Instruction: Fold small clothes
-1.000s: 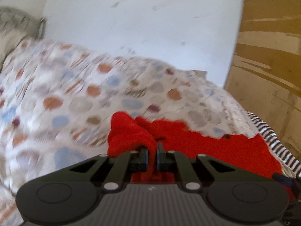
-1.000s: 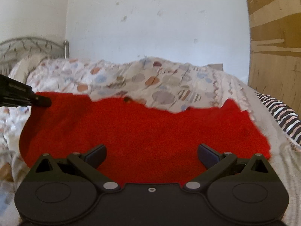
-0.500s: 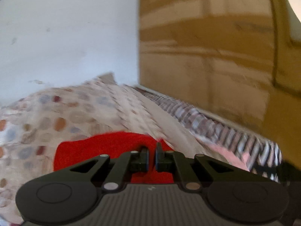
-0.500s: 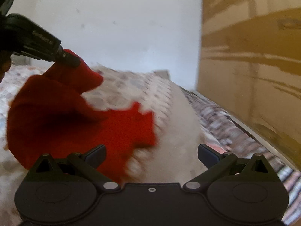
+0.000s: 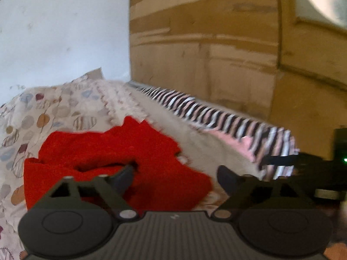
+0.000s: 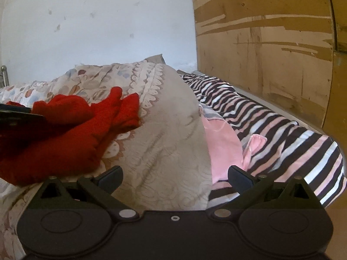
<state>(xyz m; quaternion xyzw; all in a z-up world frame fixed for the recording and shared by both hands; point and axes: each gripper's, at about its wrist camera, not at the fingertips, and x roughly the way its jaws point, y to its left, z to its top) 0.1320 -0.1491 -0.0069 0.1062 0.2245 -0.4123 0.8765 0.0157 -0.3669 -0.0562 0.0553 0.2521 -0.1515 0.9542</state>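
We open the left gripper [image 5: 175,175] over the red garment [image 5: 112,164], folded on the duvet [image 6: 164,130]; nothing is pinched. Right gripper [image 6: 174,176] is open, empty. Withdraw without snagging the fold.

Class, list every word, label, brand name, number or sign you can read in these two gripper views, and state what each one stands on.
No readable words or numbers in either view.
A small pale mark on the left tool's ribbed body: a logo shape, not letters.
The right tool bears no print.
The red garment, patterned bedcover, striped cloth and wooden panel: no text.
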